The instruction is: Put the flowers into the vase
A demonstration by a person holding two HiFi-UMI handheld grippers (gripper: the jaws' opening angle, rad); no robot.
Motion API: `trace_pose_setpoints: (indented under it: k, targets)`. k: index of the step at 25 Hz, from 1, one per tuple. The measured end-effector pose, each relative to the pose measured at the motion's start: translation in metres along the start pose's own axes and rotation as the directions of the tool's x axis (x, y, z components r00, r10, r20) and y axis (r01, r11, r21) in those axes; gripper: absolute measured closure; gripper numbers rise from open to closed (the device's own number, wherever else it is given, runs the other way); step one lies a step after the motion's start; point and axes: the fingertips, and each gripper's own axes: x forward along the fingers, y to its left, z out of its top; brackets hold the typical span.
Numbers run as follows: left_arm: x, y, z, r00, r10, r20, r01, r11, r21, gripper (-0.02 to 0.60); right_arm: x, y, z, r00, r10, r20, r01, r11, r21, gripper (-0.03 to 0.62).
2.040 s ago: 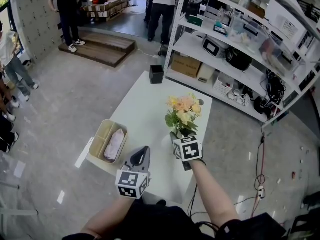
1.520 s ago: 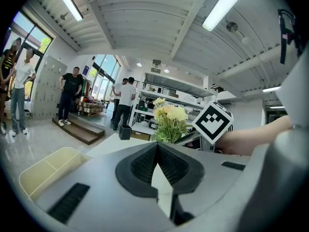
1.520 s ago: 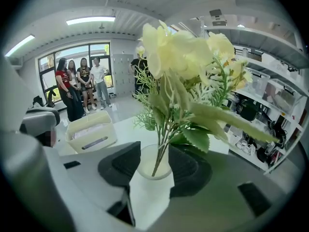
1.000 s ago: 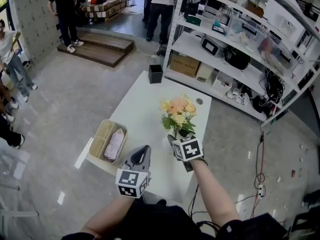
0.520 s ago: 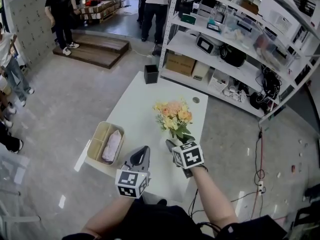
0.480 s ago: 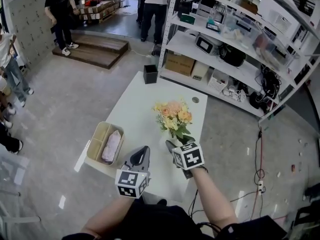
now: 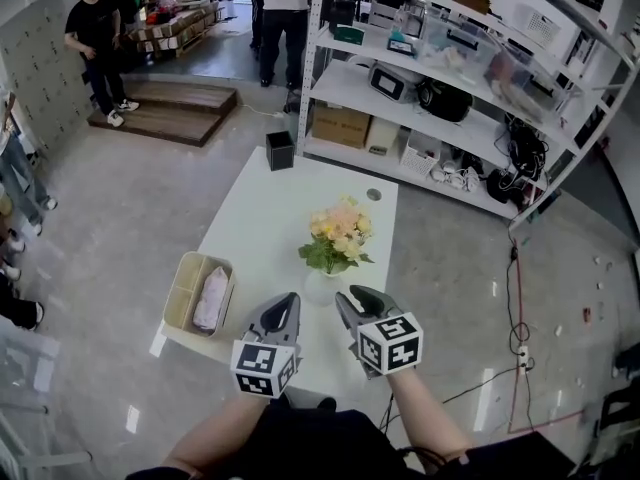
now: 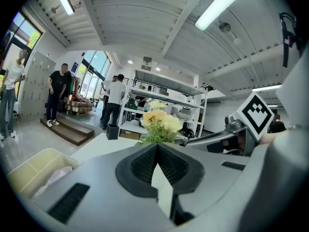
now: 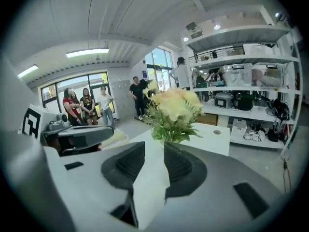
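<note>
A bunch of yellow and peach flowers (image 7: 338,230) stands upright in a small white vase (image 7: 320,288) on the white table (image 7: 270,203). My right gripper (image 7: 358,298) hovers just right of the vase, on the near side, and does not touch it. Its jaws are closing with nothing between them, and the flowers (image 9: 174,105) show beyond the gap in my right gripper (image 9: 149,146). My left gripper (image 7: 287,301) sits left of the vase, shut and holding nothing. In the left gripper view the flowers (image 8: 159,122) rise behind the closed tips of the left gripper (image 8: 157,146).
A beige tray (image 7: 183,286) with a pale pink bundle (image 7: 212,298) rests on the table's near left corner. At the far end stands a black box (image 7: 280,150), with a small round disc (image 7: 372,195) on the right. A white shelving rack (image 7: 450,78) lines the far right. People stand at the back.
My right gripper has drawn back from the vase towards me and risen, and its jaws have narrowed. The flowers stay in the vase. The left gripper has barely shifted.
</note>
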Motion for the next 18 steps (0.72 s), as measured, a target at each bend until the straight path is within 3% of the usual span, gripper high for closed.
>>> trace_pose_setpoints:
  k: [3, 8, 11, 18]
  targets:
    - [0.001, -0.005, 0.003, 1.000, -0.005, 0.003, 0.005, 1.000, 0.007, 0.577, -0.023, -0.007, 0.010, 0.990, -0.062, 0.128, 0.061, 0.998, 0.018, 0.493]
    - [0.000, -0.013, 0.010, 1.000, -0.005, 0.019, 0.004, 1.000, 0.020, 0.577, -0.059, -0.020, 0.029, 0.925, -0.192, 0.327, 0.173, 0.981, 0.085, 0.576]
    - [-0.001, -0.017, 0.012, 1.000, -0.004, 0.024, 0.004, 1.000, 0.029, 0.577, -0.065, -0.024, 0.027, 0.910, -0.228, 0.347, 0.203, 0.973, 0.108, 0.588]
    - [0.000, -0.024, 0.015, 1.000, 0.002, 0.031, -0.004, 0.999, 0.042, 0.577, -0.063, -0.027, 0.017, 0.920, -0.223, 0.321, 0.193, 0.973, 0.123, 0.589]
